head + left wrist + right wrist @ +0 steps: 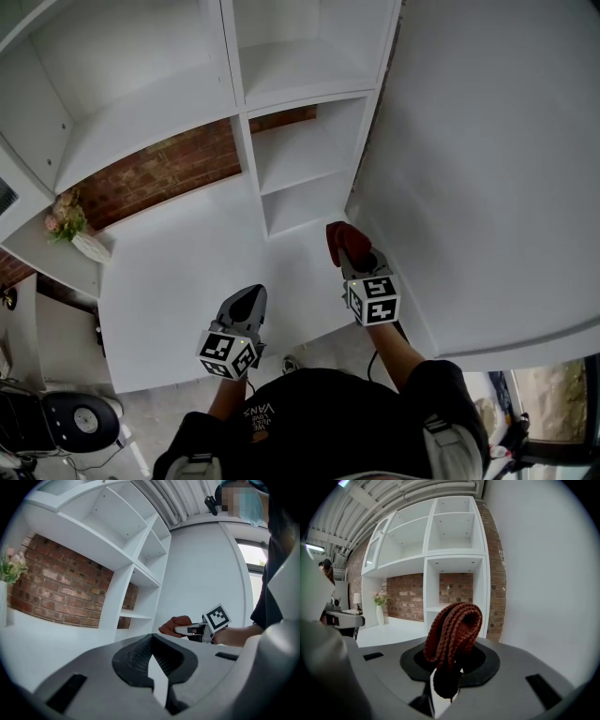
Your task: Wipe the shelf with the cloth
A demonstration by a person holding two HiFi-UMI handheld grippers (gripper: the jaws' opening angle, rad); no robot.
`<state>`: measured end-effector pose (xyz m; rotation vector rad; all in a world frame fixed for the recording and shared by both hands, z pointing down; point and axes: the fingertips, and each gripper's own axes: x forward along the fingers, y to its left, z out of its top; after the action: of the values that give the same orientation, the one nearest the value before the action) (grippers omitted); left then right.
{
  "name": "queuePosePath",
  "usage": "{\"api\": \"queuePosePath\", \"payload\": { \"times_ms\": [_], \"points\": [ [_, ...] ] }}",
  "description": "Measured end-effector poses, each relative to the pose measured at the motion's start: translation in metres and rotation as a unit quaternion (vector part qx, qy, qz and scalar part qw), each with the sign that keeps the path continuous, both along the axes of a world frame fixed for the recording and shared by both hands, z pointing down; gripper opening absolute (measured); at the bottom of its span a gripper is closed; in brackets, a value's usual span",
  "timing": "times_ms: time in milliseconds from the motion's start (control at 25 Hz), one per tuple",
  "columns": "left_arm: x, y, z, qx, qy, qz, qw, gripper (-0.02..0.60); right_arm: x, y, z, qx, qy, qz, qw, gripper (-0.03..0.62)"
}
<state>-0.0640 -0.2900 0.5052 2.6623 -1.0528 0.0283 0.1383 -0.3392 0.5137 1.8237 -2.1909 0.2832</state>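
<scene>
Now the white painted shelf unit (178,262) spreads ahead of and below both claws. The right gripper (354,255), nearer its open compartments (302,169), clamps a folded rust-brown knitted cloth (344,238) that juts forward beyond its tips. The left gripper (247,300) hangs closed and empty.

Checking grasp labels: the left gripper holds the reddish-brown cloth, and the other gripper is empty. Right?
No. The cloth is pinched in the right gripper, as the right gripper view shows; the left gripper is the empty one, fingers together.
</scene>
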Motion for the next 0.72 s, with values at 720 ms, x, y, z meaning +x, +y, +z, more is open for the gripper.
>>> {"api": "queuePosePath", "payload": {
  "times_ms": [720],
  "points": [
    [0.084,0.041,-0.003,0.011,-0.007,-0.018,0.9998,0.006,0.073,0.094,0.018,-0.015,-0.019,-0.036,0.999,0.094]
  ]
}}
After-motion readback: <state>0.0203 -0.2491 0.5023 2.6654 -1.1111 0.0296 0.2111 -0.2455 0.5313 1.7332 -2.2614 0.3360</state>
